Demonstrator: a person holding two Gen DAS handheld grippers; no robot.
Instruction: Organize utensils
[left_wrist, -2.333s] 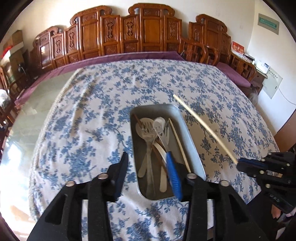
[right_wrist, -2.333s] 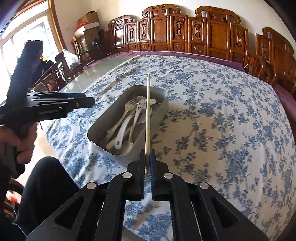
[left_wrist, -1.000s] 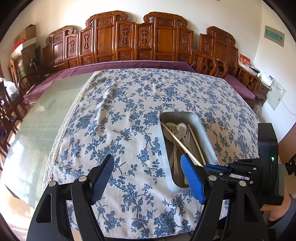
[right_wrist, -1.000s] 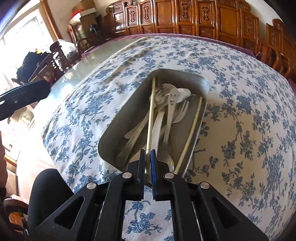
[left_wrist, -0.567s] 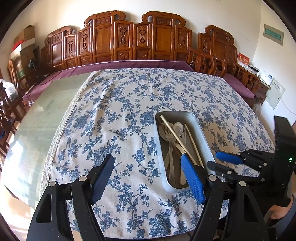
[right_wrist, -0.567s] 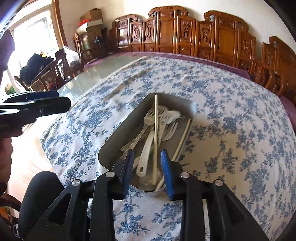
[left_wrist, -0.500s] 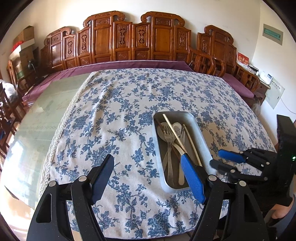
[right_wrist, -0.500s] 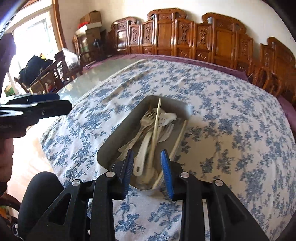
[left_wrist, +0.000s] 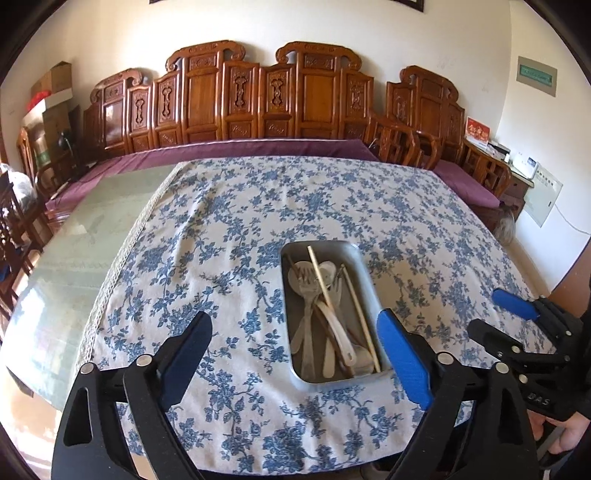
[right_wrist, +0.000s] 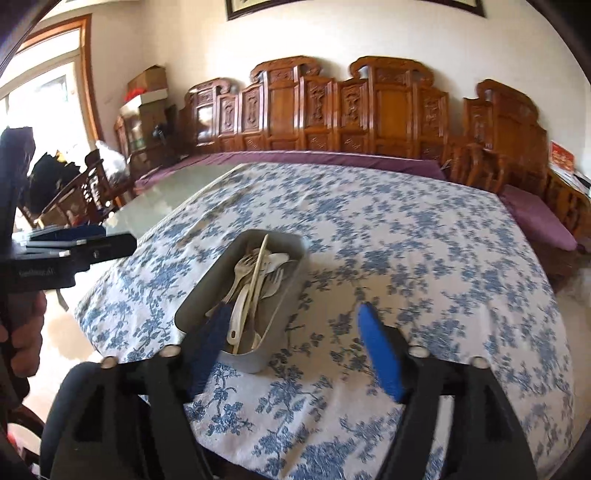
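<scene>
A grey metal tray (left_wrist: 364, 275) sits on the blue-flowered tablecloth near the front edge. It holds spoons, forks (left_wrist: 308, 284) and two pale chopsticks (left_wrist: 325, 282). It also shows in the right wrist view (right_wrist: 207, 291) with the utensils (right_wrist: 255, 280) inside. My left gripper (left_wrist: 295, 354) is open and empty, held back above the table's front edge, left of the tray. My right gripper (right_wrist: 295, 339) is open wide and empty, just in front of the tray; it also shows at the right of the left wrist view (left_wrist: 495, 314).
The tablecloth (left_wrist: 258, 206) covers most of a glass-topped table (left_wrist: 85, 236). Carved wooden chairs (left_wrist: 258, 96) line the far wall. Purple cushions (right_wrist: 539, 218) lie on seats at the right. My left gripper shows at the left of the right wrist view (right_wrist: 74, 247).
The right gripper laid the chopstick in the tray, opened, then opened wider and pulled back. Both grippers have risen and drawn away from the tray.
</scene>
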